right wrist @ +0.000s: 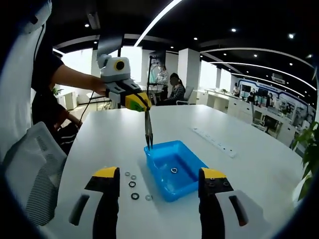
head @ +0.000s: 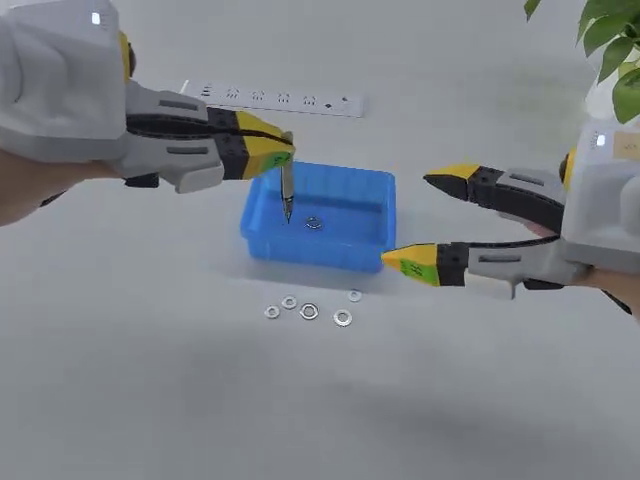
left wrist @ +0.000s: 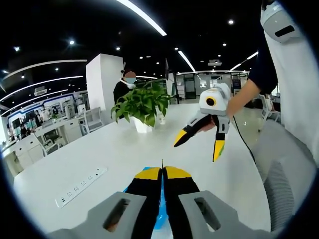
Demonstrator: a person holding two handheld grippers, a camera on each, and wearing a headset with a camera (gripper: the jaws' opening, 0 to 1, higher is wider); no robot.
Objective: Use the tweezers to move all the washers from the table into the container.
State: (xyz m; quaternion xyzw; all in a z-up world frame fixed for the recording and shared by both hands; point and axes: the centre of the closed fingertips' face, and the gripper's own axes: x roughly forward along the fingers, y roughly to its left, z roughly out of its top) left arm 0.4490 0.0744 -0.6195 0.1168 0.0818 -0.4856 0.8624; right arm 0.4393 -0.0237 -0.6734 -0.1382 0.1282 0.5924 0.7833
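Grip: left tongs (head: 288, 150) clamped on slim metal tweezers (head: 287, 195), tips down over blue plastic container (head: 310, 252); right tongs (head: 406, 220) spread apart, empty. One small metal washer (head: 313, 223) lies inside; five washers (head: 309, 312) on white tabletop (head: 150, 380) near front wall. Probably light, thin, slippery: pinch across ring band.

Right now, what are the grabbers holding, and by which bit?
The left gripper pinches the tweezers by their top end; the right gripper is open, holding nothing.

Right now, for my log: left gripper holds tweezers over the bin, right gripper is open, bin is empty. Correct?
The bin isn't empty: the head view shows one washer in it. The rest holds: left gripper holding tweezers over it, right gripper open.
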